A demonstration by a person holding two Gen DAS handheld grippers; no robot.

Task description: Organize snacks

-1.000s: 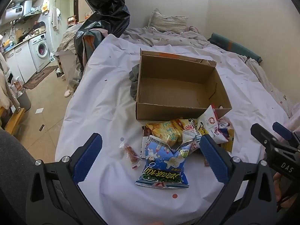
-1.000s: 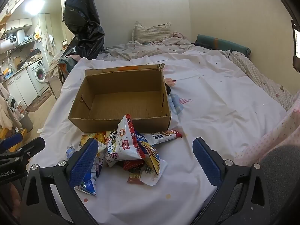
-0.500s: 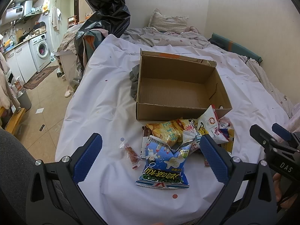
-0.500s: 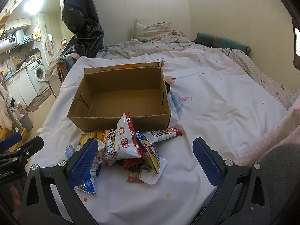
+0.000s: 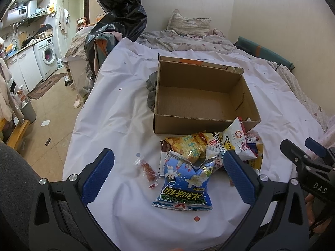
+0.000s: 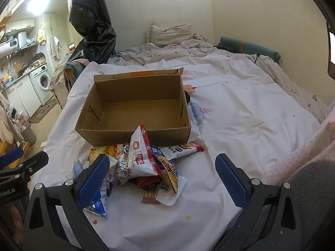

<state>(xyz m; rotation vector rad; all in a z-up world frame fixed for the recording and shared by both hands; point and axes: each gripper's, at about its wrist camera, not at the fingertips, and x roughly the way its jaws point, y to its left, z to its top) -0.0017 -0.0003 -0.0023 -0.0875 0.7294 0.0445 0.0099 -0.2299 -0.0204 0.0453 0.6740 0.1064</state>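
Snacks [image 5: 201, 159] lie in a loose heap at lower centre of both wrist views, on the white sheet [image 5: 117, 113] of the bed, just in front of the cardboard box [image 5: 201, 96]. The box stands open and bare inside, so by my judgement nothing is sorted yet; every packet is left to move.

The left claw [image 5: 167, 173] is spread wide and holds nothing, framing a blue crinkled foil bag [image 5: 186, 184] with a puffed, pillowy shape. Left of it lies a small clear wrapper of red sweets [image 5: 147, 168], apart from the heap. The right claw [image 6: 162, 177] is likewise released and empty, around a white glossy packet [image 6: 140, 156] that stands up in a peak, with flat sachets beneath. The box is matt corrugated board with a ragged front edge; the sheet is soft and creased.
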